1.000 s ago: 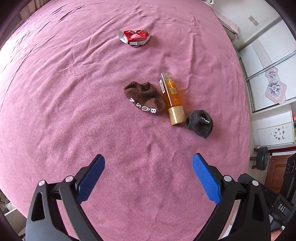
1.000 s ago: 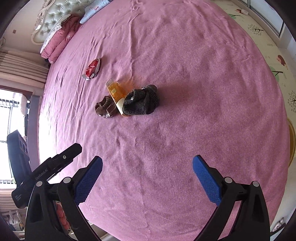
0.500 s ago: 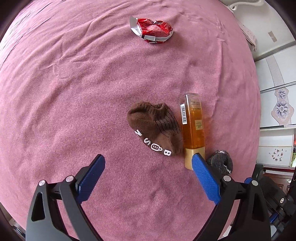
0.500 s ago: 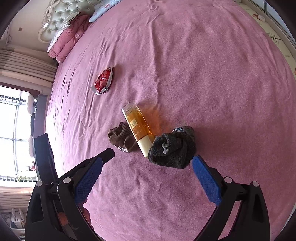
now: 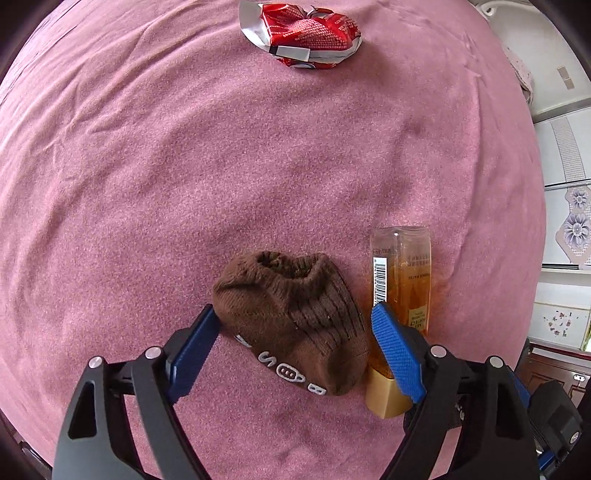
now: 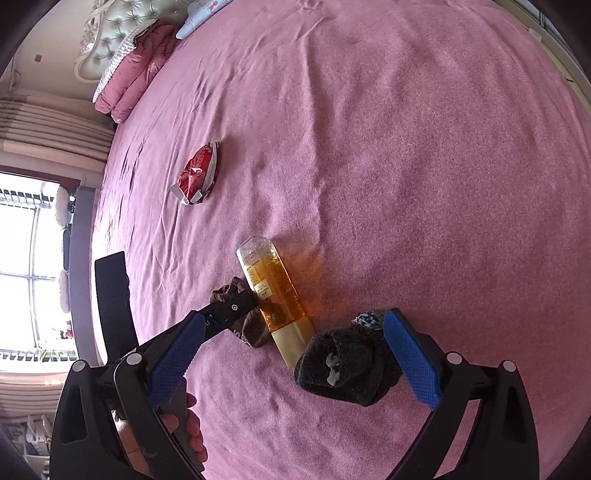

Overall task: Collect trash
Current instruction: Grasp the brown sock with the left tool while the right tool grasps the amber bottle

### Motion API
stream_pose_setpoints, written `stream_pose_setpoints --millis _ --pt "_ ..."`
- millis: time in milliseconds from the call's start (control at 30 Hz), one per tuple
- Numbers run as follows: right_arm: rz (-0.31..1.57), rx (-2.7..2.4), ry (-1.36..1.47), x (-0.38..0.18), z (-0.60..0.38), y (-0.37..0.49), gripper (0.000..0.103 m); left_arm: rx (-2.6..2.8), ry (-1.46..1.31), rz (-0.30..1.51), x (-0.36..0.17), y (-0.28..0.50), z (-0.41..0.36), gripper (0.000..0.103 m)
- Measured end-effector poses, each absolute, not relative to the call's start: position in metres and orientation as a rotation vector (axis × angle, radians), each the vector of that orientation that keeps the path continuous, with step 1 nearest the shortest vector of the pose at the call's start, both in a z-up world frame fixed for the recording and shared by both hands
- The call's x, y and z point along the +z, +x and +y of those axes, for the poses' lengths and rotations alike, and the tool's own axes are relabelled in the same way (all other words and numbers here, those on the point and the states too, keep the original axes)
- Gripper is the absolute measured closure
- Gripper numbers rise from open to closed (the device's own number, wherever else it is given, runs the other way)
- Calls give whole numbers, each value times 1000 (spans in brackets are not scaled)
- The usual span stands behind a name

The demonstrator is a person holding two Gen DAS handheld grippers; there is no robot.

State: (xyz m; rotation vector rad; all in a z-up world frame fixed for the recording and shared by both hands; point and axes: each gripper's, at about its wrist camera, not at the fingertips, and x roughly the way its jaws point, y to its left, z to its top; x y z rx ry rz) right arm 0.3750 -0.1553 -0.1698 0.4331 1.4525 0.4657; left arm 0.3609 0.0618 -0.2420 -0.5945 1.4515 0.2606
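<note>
A brown sock [image 5: 288,314] with white letters lies on the pink bedspread [image 5: 166,166], between the blue pads of my left gripper [image 5: 293,310]. Its jaws are closing; the left pad touches the sock's edge and the right pad stands just beside it. An amber bottle [image 5: 402,273] with a gold cap lies right of that sock. My right gripper [image 6: 293,315] is open over a dark grey sock [image 6: 343,365], which lies against its right pad. A crumpled red wrapper [image 5: 303,33] lies farther off, alone. In the right wrist view the bottle [image 6: 273,291], the brown sock [image 6: 251,328] and the wrapper [image 6: 195,173] show again.
Pink pillows [image 6: 133,85] and a tufted headboard [image 6: 107,40] stand at the far end of the bed. A bright window [image 6: 22,258] is at the left. A person's hand [image 6: 184,424] holds the left gripper's handle. A wardrobe [image 5: 569,184] stands past the bed's edge.
Both grippers came down and forward onto the pile. The left one now straddles the brown sock with narrower jaws; the right one reached the grey sock.
</note>
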Motion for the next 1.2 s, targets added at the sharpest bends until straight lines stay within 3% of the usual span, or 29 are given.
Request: stream_pose_setpoints --millis 167,233,300,467,733,800,900,1200 --pt "1462 473 436 -173 -154 378 10 322 -547 1441 -241 362 58 50" --pt "1469 486 414 -174 -149 379 10 319 -549 1429 -239 357 61 75" --pt "1468 505 387 -173 -142 378 10 294 -586 1424 -238 350 68 87" --pt "1468 563 254 -173 -111 378 14 270 -640 1392 -233 332 91 88" --pt "1512 592 1 -203 -59 382 40 274 -685 1367 -231 303 118 88" --pt "1535 590 -40 -213 -50 382 57 269 -696 1364 -227 298 126 88" --pt "1530 559 -106 -220 -43 381 67 248 -699 1361 -226 288 129 88" --pt "1498 605 19 -196 -55 363 70 229 -679 1352 -210 279 130 88"
